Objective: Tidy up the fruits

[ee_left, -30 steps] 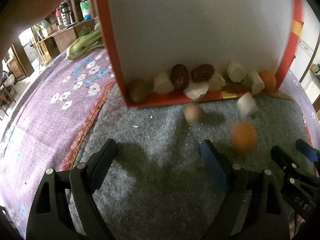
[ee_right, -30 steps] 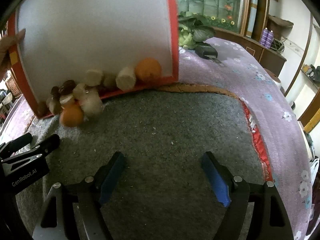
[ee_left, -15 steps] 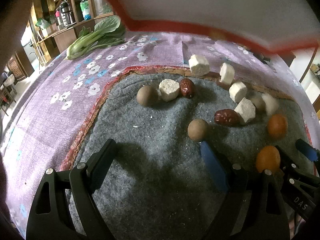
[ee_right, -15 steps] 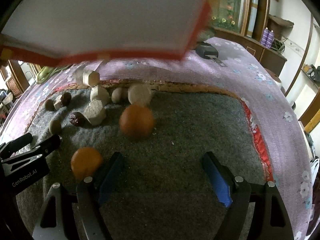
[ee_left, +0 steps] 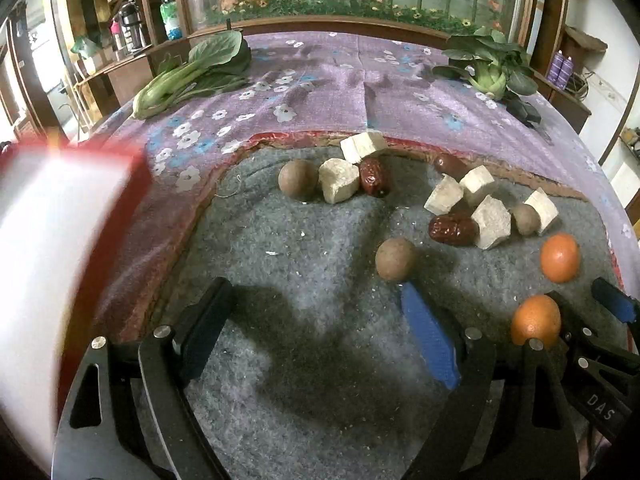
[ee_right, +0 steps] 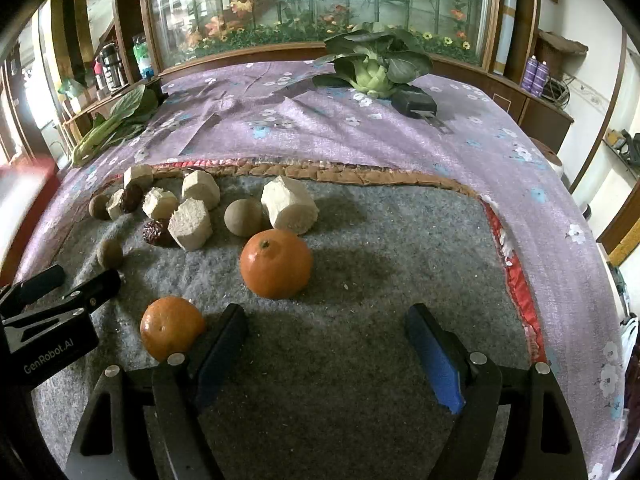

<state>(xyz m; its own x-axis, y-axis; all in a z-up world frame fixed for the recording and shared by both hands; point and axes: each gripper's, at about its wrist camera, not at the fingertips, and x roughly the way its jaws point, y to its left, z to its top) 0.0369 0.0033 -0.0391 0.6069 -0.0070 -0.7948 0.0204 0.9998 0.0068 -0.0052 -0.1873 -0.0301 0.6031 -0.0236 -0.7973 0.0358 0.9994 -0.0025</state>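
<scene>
Fruits (ee_right: 276, 263) loose on mat (ee_right: 380, 280) — untouched

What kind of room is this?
Probably a home living or dining room: a table under a flowered purple cloth, wooden cabinets along the walls, and a big glass case of fake flowers behind.

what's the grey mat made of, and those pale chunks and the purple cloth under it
Grey mat: looks like felt or coarse wool, matte with fuzzy, pilled fibres. Pale chunks: porous and crumbly with rough cut faces, maybe dried root or foam replicas; unclear. Purple cloth: thin woven fabric printed with flowers, creased and draping over the table edge.
</scene>
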